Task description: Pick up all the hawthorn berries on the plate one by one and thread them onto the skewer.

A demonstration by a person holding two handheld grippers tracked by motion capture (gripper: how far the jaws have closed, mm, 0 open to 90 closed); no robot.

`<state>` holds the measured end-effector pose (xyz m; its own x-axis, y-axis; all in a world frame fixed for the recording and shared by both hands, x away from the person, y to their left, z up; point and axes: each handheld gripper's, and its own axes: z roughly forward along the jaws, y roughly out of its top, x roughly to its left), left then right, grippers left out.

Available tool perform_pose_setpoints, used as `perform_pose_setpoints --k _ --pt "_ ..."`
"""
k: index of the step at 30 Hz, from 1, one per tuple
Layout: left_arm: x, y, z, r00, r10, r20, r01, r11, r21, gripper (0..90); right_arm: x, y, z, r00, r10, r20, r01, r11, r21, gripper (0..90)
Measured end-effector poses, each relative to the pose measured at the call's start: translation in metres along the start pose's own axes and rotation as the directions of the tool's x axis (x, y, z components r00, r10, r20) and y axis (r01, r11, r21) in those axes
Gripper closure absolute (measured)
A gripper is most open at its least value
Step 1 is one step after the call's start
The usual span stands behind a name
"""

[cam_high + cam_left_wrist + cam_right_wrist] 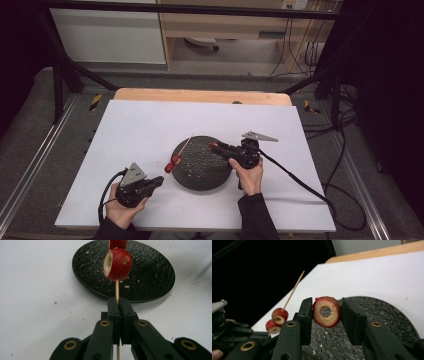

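Observation:
My left gripper (158,179) (119,301) is shut on the lower end of a thin wooden skewer (116,288). Two red cored fruits (172,163) are threaded on the skewer, and the nearer fruit (117,264) hangs just above the jaws. The bare skewer tip (189,138) (294,288) slants up over the left edge of a round black plate (202,167) (150,275) (387,315). My right gripper (214,146) (326,305) hovers over the plate's right part, shut on a third red fruit (327,311) whose cored hole faces the camera. The threaded fruits (277,319) sit to its left.
A white sheet (145,125) covers the wooden table (200,95). Crumbs lie scattered on the plate and the sheet. A dark metal frame (65,75) rings the table. Cables (310,187) trail off to the right, and a hand (248,175) grips each gripper.

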<state>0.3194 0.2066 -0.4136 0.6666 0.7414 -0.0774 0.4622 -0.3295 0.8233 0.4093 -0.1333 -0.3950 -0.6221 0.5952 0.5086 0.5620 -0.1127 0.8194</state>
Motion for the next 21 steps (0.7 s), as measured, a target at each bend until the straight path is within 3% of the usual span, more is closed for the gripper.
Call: perform_pose_setpoints --k 8,15,21 --pt "-0.011 0.013 0.007 0.9999 -0.007 0.012 0.007 0.9997 -0.025 88.5 0.001 0.002 -0.003 0.9990 0.044 -0.008 -0.045 0.992 -0.115 62.8" --pt "-0.017 0.020 0.012 0.9996 -0.022 0.016 0.022 0.9987 -0.046 88.5 0.001 0.005 -0.003 0.9972 0.073 -0.016 -0.075 0.974 -0.214 62.8" --pt "-0.019 0.020 0.014 0.9990 -0.039 0.020 0.040 0.9977 -0.055 88.5 0.001 0.008 -0.004 0.9962 0.086 -0.011 -0.086 0.961 -0.263 62.9"
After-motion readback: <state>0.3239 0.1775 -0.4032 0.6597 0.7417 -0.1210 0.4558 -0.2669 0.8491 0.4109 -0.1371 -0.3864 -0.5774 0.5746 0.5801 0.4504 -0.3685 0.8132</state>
